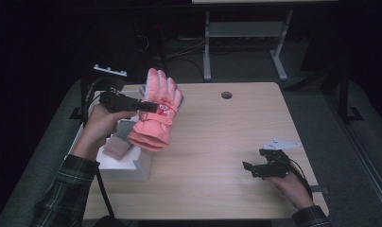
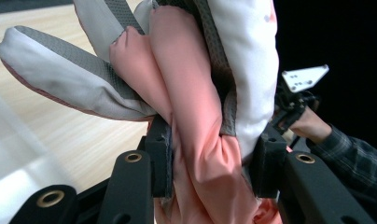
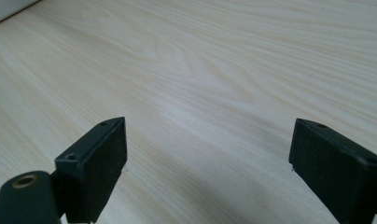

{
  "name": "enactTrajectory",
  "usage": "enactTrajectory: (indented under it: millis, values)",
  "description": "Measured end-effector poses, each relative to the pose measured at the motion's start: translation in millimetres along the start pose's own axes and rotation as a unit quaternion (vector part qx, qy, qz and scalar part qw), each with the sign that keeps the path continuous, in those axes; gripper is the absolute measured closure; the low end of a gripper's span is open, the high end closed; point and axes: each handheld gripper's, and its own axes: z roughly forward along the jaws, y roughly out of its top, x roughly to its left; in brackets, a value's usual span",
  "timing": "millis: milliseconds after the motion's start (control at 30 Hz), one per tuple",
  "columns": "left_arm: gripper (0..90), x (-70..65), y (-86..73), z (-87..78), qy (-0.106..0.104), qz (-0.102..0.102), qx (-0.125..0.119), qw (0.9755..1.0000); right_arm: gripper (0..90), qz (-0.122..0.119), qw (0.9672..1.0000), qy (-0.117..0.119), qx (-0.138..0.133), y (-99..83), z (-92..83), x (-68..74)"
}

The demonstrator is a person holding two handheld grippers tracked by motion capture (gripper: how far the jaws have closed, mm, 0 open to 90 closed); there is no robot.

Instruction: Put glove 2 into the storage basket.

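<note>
The left hand-held gripper (image 1: 149,107) is holding a pink glove (image 1: 156,116) up in the air above the left part of the worktop (image 1: 227,137), its jaws closed partway and pinching the padded fabric between them. In the left gripper view the glove (image 2: 191,93) is bunching between the two black pads, its grey-and-white palm side and one finger spreading out to the left over the pale wood. The glove is hanging clear of the worktop, its fingers pointing up and its cuff drooping down toward a white box (image 1: 127,163) that is sitting near the left edge, just below the glove. Something soft and pinkish-brown (image 1: 117,146) is lying in the open top of that box; what it is cannot be told. The right hand-held gripper (image 1: 257,168) is resting low over the right front part of the worktop, well apart from the glove and the box. In the right gripper view its jaws are standing wide apart with nothing between them, looking onto bare wood (image 3: 200,84).
</note>
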Motion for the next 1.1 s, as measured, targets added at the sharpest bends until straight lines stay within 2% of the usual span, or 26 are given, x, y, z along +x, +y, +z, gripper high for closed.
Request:
enactTrajectory:
  millis: [233,333,500,633,767,833,867,933,1000,1100]
  values:
    - [58.7,28.2,-11.5,-31.4,0.022,-0.033,-0.029,0.9988,11.1,-0.002,1.0,0.002,-0.005,1.6,-1.1,0.3]
    - [58.6,37.2,-15.4,-41.3,0.039,-0.038,-0.025,0.9983,11.0,-0.003,1.0,0.001,-0.007,4.4,-0.2,1.5]
    - [58.5,55.4,-27.1,-48.0,0.066,-0.06,-0.022,0.9958,11.0,-0.01,0.9999,0.004,-0.003,7.6,3.3,5.2]
    - [58.4,72.4,-38.6,-43.5,0.077,-0.077,-0.009,0.994,11.0,-0.011,0.9999,0.003,-0.003,8.1,4.0,6.8]
    - [58.2,87.0,-50.6,-30.2,0.085,-0.091,0.014,0.9921,11.0,-0.011,0.9999,0.003,-0.004,8.1,3.7,6.7]
    - [58.0,93.7,-55.6,-23.4,0.081,-0.097,0.021,0.9917,11.1,-0.011,0.9999,0.003,-0.004,8.3,3.7,6.6]
    - [57.9,96.6,-57.8,-20.5,0.082,-0.095,0.026,0.9917,11.0,-0.011,0.9999,0.003,-0.004,8.2,3.7,6.7]
    - [57.7,101.2,-61.1,-13.5,0.102,-0.09,0.043,0.9898,11.0,-0.011,0.9999,0.002,-0.003,8.2,3.8,6.7]
    - [57.7,107.9,-65.3,-7.5,0.111,-0.088,0.061,0.988,11.1,-0.011,0.9999,0.002,-0.004,8.3,3.7,6.5]
    - [57.5,115.6,-72.8,4.4,0.093,-0.097,0.074,0.9882,11.1,-0.012,0.9999,0.002,-0.006,8.4,3.2,6.3]
